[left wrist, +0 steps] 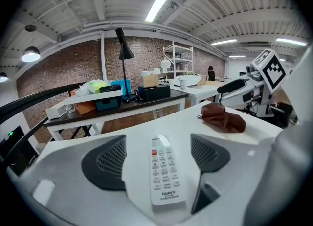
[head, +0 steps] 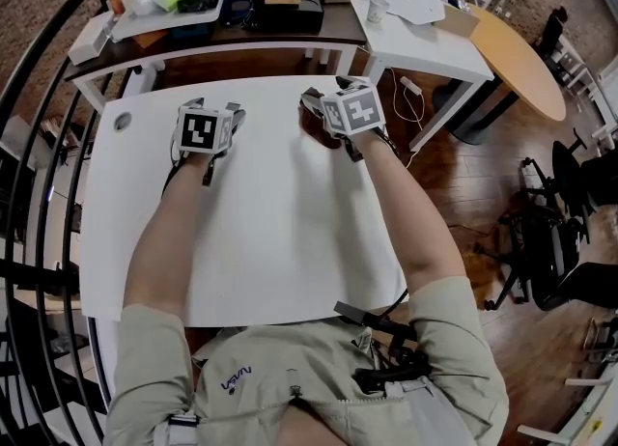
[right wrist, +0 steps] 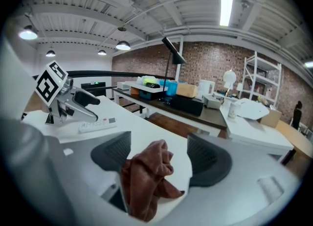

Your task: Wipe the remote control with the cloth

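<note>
Left tool [left wrist: 157, 155] released, jaws flanking a slim white plastic remote control [left wrist: 164, 173] on the white worktop [head: 261, 241]. Right tool [right wrist: 159, 159] released too (crumpled brown cloth [right wrist: 146, 183] between its jaws).

Remote control [left wrist: 164, 171] hidden in head view under left hand-held gripper [head: 207, 114]. Cloth [head: 308, 124] mostly covered there by right hand-held gripper [head: 328, 94]. Remote's button labels too small to read.

A white table [head: 290, 241] carries two things: a white remote control [left wrist: 164, 169], lying flat with its keys up, and to its right, well apart from it, a crumpled brown cloth [right wrist: 146, 181]. A small round grey disc [head: 122, 122] sits near the table's far left corner.
</note>
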